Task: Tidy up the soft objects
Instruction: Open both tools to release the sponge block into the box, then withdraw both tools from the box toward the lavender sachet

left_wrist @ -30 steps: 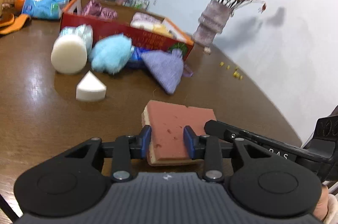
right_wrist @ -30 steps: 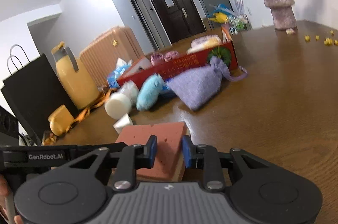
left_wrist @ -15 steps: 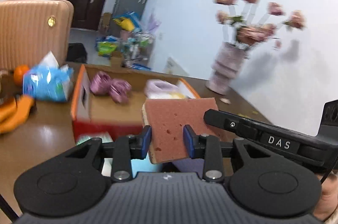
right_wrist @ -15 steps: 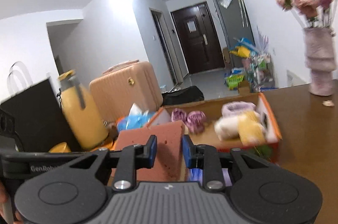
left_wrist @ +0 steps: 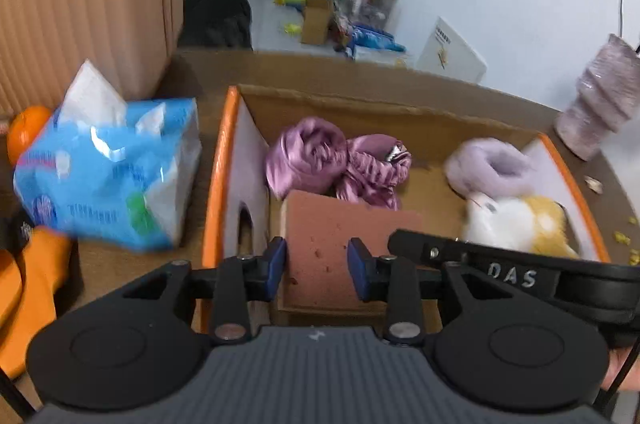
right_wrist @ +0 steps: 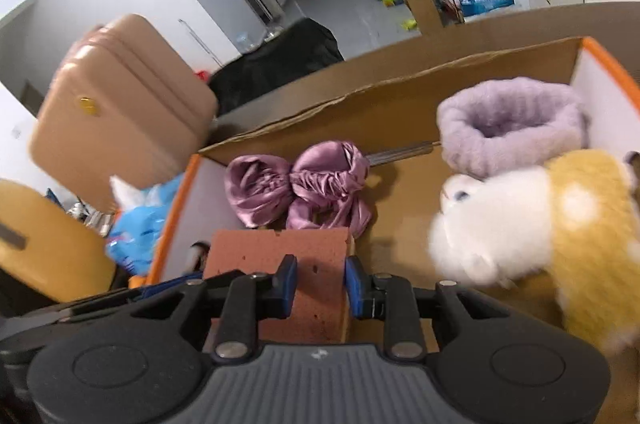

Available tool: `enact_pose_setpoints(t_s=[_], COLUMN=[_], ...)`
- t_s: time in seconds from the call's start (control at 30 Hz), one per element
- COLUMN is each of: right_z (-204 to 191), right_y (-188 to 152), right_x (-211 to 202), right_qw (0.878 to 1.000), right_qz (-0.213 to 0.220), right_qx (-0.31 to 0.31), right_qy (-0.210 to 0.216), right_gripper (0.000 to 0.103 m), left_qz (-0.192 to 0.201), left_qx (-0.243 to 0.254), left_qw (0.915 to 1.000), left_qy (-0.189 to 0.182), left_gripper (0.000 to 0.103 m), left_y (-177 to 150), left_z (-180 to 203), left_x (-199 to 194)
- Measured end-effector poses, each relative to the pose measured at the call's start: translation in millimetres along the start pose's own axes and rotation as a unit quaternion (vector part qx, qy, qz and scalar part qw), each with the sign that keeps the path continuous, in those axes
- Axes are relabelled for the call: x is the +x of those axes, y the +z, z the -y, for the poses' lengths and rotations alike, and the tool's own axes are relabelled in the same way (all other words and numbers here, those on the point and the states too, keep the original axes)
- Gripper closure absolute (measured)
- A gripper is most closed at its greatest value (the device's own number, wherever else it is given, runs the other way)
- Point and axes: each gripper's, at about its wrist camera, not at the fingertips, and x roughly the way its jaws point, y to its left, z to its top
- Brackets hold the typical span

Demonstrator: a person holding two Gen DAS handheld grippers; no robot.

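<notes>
Over the open cardboard box (left_wrist: 224, 159) with its orange rim, both hand-held grippers now carry a pinkish-brown sponge (left_wrist: 316, 244), which a second ago lay low over the bare tabletop, well short of the box. The left hand-held gripper (left_wrist: 316, 274) is clamped on the sponge's near edge, its blue pads pressing either side; the right hand-held gripper (right_wrist: 320, 282) is clamped on the same sponge from another side. The sponge hangs above the box's near left corner, just in front of a purple satin bundle (left_wrist: 336, 163) already inside. A lilac fluffy ring (right_wrist: 508, 123) and a white-and-yellow plush toy (right_wrist: 520, 224) fill the box's right end. This suggests the carry is nearly finished and the sponge is about ready to be let go into the free floor of the box. A blue tissue pack (left_wrist: 108, 175) sits just outside the box, to its left. Motion blur softens the tissue pack and the plush toy. The sponge's underside, and whether it touches the box floor, cannot be seen; the gripper bodies hide the box's near wall
</notes>
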Motion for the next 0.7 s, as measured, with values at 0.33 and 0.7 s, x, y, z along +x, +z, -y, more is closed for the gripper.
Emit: enact_pose_setpoints(t_s=[0.33,0.7], right_z=[-12,-23], right_y=[11,-1], right_x=[-17,-168], right_qw=[0.998,0.980], right_qz=[0.049,0.142], right_qx=[-0.050,-0.131], right_qy=[-0.007,-0.053], right_gripper=[0.057,0.036], left_qz=[0.054,0.158], left_qx=[0.012,0.058], left_qw=[0.9984,0.9845], left_qy=[0.012,0.047], left_gripper=[0.060,0.029], left_y=[0,-14], left_z=[-7,6], left_x=[-32,-163])
